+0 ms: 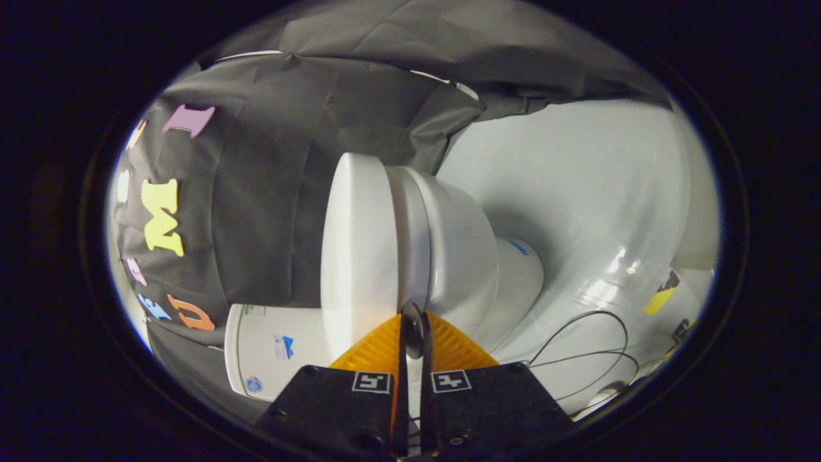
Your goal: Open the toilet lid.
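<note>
The view is rolled, so the white toilet appears on its side. Its lid (356, 250) lies down flat on the seat (410, 244), above the bowl (465, 256). The tank (269, 350) stands behind the lid, against the black cloth wall. My gripper (414, 324) is shut, the fingers almost touching with only a thin slit between them. The tips sit right at the seam between lid and seat, at the rim nearest me. I see nothing held between the fingers.
The glossy white floor (590, 212) spreads out beyond the bowl. A thin black cable (580, 356) loops across it near the toilet's base. Yellow and black tape marks (660, 296) lie farther off. Black cloth (256, 192) hangs close behind the tank.
</note>
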The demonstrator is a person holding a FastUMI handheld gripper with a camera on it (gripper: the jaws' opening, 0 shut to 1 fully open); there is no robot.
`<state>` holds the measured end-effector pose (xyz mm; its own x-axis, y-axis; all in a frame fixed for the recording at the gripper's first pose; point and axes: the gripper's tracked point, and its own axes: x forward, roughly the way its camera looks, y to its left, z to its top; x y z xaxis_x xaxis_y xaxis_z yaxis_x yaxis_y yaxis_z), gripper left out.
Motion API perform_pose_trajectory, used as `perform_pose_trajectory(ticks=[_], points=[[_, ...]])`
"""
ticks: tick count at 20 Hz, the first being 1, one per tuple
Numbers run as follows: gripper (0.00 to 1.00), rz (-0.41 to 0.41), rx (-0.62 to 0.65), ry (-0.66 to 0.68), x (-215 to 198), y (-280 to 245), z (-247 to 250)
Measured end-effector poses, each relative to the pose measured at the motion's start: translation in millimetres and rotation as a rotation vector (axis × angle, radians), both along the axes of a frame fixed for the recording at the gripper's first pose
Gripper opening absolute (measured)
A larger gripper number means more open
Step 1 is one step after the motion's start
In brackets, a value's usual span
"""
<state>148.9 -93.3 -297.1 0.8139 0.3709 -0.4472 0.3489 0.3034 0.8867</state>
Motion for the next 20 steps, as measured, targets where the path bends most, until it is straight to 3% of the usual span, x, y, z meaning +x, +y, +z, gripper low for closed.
perform_pose_trajectory(ticks=[3,15,20], points=[[0.10,-0.027,0.067,0.000,2.7,2.4,1.2],[0.09,0.003,-0.016,0.022,1.3,1.7,4.9],[0.05,0.012,-0.008,0.006,1.5,4.2,9.7]])
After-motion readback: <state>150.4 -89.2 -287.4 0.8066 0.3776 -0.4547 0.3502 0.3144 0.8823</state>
